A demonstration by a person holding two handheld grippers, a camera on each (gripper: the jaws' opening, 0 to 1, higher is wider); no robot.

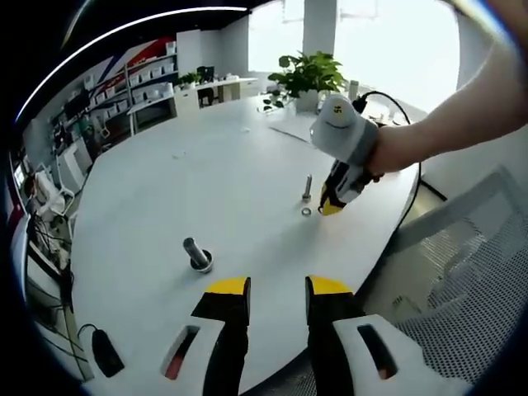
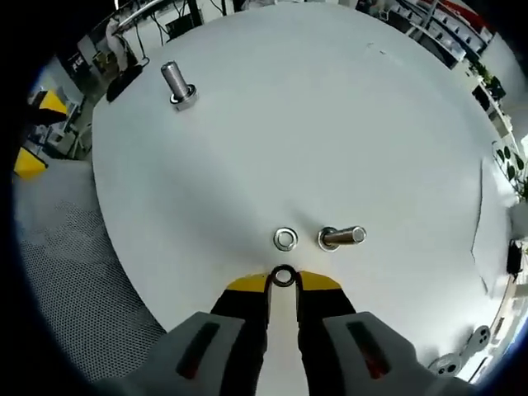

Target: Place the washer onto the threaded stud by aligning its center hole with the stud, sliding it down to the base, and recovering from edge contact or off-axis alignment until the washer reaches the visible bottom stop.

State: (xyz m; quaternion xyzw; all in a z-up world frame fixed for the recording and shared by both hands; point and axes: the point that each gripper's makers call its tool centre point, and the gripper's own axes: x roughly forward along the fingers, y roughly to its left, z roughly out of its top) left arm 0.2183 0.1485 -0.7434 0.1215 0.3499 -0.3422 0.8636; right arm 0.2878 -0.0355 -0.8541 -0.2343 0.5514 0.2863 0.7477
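Right hand-held gripper (image 2: 283, 279) pinches a small dark ring, looks like the washer (image 2: 283, 275), edge-on between its yellow tips, jaws nearly together on it. Judging by look: thin, stiff metal, light, slick, easy to twist or pop out, so the rim pinch needs to stay square and leave the center hole clear. Just ahead of the tips sits a second, silvery washer (image 2: 285, 239) flat on the surface (image 2: 330, 124), and just to its right the threaded stud (image 2: 341, 237) on its base, close to the tips. Which way the stud leans is hard to read through the fisheye. Another bolt-like stud (image 2: 176, 84) stands far ahead-left, well apart. Left hand-held gripper (image 1: 276, 289) has jaws apart, holding nothing, low over the near part of the surface; a short stud (image 1: 197, 254) is ahead-left of it. In the left gripper view the right hand-held gripper is far ahead-right, tips down beside the stud. Surface edge runs close behind the right hand-held gripper, mesh chair (image 2: 66, 247) to its left. Plenty of open room ahead and either side; the loose washer is the only near thing to bump.
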